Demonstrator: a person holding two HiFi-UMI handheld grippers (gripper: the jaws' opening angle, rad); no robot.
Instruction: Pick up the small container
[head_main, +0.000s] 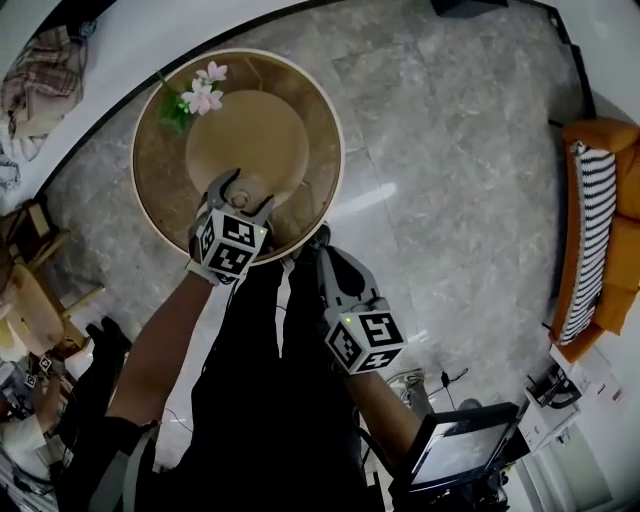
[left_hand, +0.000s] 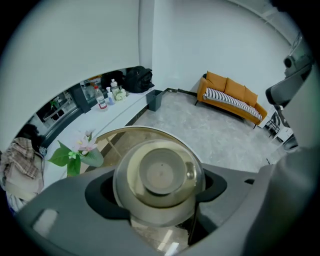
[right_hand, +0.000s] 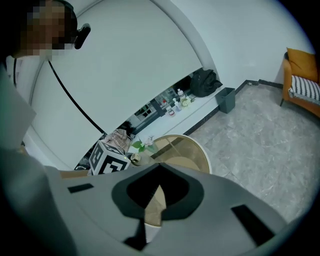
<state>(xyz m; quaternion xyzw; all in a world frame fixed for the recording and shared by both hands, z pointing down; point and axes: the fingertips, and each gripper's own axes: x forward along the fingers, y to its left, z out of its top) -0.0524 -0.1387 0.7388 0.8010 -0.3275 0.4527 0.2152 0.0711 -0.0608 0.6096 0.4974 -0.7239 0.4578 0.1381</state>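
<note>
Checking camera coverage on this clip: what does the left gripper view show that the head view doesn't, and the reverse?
Only the left gripper view: jaws pressed against both sides of the small container, seen close from above, plus bottles and a bin. Only the head view: the right gripper and a screen. Both: the round table, pink flower and orange sofa.

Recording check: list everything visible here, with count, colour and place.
round table: one, brown glass top, on the grey floor
small container: one, clear glass, at the table's near edge
flowers: one pink sprig with green leaves, table's far edge
sofa: one, orange, striped cushion, by the wall
bin: one, grey, at the wall corner
bottles: several, on the white ledge
left tongs: one, grey, closed on the small container
right tongs: one, grey, shut, empty
</note>
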